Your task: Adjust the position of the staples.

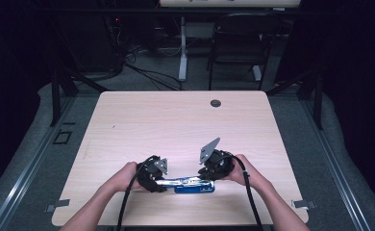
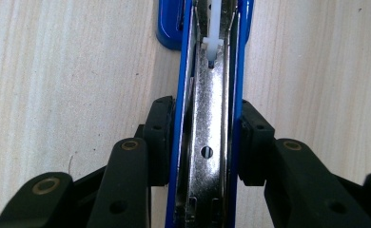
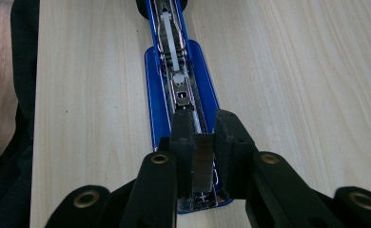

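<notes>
Black left gripper (image 2: 206, 142) clamps blue stapler (image 2: 211, 118), opened flat, steel channel exposed. Right gripper (image 3: 203, 137) pinches staple strip (image 3: 203, 164) over it. Pale table (image 1: 176, 120).

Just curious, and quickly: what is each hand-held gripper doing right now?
Left hand-held gripper: closed on the opened blue stapler, gripping its sides.
Right hand-held gripper: closed on a strip of staples, over the stapler.

No text, label, brand or number is legible on anything here.
</notes>
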Demonstrator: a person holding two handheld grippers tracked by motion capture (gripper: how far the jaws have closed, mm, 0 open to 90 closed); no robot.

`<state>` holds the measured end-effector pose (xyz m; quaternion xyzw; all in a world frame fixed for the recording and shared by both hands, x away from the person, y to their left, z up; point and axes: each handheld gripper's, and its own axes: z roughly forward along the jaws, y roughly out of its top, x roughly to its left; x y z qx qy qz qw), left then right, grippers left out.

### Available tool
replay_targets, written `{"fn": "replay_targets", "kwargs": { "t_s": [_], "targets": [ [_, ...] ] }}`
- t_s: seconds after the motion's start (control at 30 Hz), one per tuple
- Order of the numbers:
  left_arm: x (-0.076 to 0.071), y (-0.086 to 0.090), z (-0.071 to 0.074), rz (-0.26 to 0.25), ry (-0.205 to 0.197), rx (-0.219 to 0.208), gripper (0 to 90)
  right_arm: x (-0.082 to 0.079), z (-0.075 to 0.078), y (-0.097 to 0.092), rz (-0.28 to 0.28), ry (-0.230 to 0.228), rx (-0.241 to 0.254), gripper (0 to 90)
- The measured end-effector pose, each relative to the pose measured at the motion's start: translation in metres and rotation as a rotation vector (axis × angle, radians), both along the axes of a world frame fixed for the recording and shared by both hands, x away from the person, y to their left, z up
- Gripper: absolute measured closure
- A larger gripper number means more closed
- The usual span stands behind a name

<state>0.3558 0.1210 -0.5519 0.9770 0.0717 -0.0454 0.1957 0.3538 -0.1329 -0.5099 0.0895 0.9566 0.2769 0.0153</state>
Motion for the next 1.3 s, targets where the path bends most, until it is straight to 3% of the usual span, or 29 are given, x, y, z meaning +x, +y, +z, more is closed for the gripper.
{"fn": "replay_targets", "kwargs": {
  "t_s": [0.5, 0.7, 1.3],
  "targets": [
    [0.0001, 0.0000, 0.0001, -0.001, 0.002, 0.000, 63.6, -0.0004, 0.0031, -0.0037, 0.019, -0.005, -0.007, 78.8],
    [-0.0001, -0.0001, 0.0002, -0.002, 0.000, 0.002, 63.6, -0.0026, -0.0004, 0.0007, 0.031, -0.028, -0.016, 78.8],
    [-0.0006, -0.0002, 0.0004, -0.008, -0.011, 0.002, 63.9, -0.0025, 0.0007, -0.0020, 0.037, -0.025, -0.027, 78.8]
  ]
}}
